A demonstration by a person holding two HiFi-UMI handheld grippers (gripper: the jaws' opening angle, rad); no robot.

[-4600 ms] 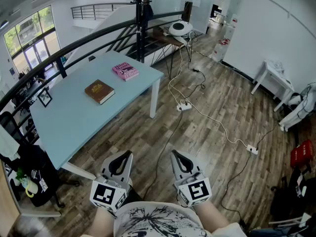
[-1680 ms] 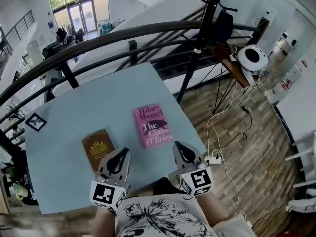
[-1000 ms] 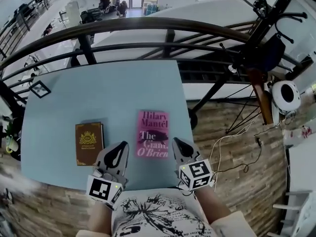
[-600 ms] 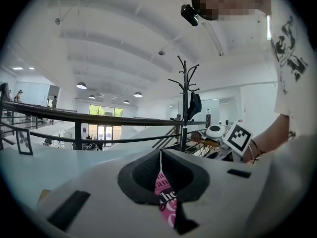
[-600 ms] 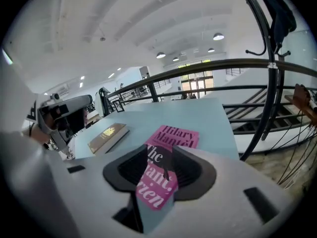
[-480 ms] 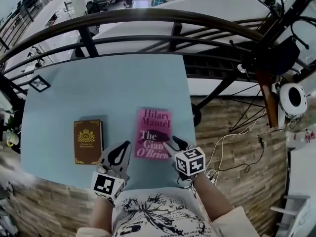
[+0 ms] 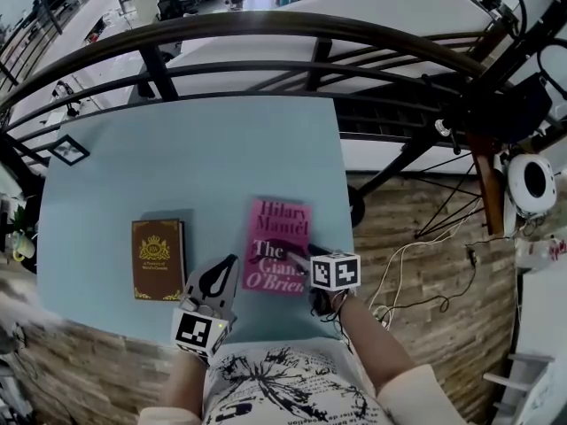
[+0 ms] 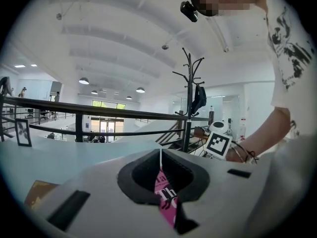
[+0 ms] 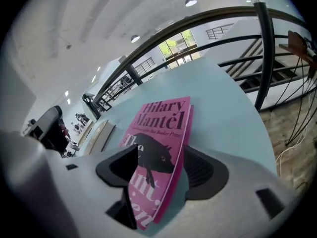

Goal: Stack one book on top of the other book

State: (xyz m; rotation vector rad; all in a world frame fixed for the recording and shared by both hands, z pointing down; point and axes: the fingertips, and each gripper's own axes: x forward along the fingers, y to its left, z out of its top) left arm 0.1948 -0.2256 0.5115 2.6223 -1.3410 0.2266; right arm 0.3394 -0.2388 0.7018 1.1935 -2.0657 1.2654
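Note:
A pink paperback (image 7: pixel 276 237) lies flat on the light blue table (image 7: pixel 195 166), near its front right corner. A brown hardback (image 7: pixel 158 258) lies to its left, a gap between them. My right gripper (image 7: pixel 301 259) tilts down over the pink book's near right edge. Its jaws are opening, and in the right gripper view that pink paperback (image 9: pixel 161 128) lies between the fingers (image 9: pixel 119 167) without being pressed. My left gripper (image 7: pixel 223 271) is shut and empty, hovering between the two books near the table's front edge. Past the left gripper (image 8: pixel 160 155) the pink paperback (image 8: pixel 167 197) shows.
A small framed picture (image 7: pixel 69 149) lies at the table's far left corner. A dark curved railing (image 7: pixel 266 34) runs behind the table. To the right the table ends over a wooden floor (image 7: pixel 425 264) with white cables (image 7: pixel 416 246).
Both grippers have come down toward the table. The right one dropped further, rolled, tilted down onto the pink book's near right edge and opened its jaws. The left stayed shut.

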